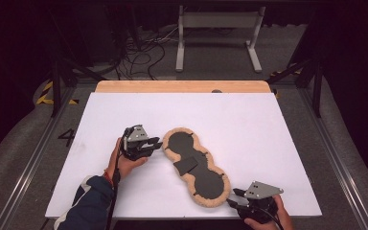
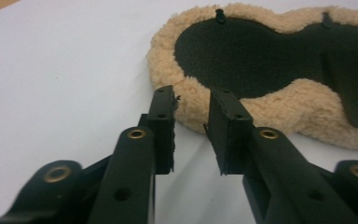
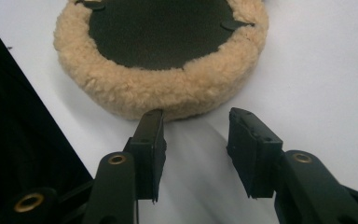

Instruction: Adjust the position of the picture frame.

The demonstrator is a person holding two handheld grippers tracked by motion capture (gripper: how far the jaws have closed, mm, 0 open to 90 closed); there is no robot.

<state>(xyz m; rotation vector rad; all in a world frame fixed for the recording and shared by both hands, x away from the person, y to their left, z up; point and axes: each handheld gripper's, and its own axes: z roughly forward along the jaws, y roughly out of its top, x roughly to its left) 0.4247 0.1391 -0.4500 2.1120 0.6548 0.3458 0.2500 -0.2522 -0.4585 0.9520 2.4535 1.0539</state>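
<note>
Fleece, tan and curly, rims a dark, flat, peanut-shaped pad (image 1: 196,165) lying diagonally on the white table (image 1: 249,124), its lower lobe near the front edge. A dark strap crosses its narrow waist. We judge it light, soft and floppy, likely to sag if lifted by one end, so we would pinch the fleece rim at both ends. Left gripper (image 1: 154,143) sits at the upper lobe, right gripper (image 1: 234,197) at the lower; both sets of fingers are spread, gripping nothing.
</note>
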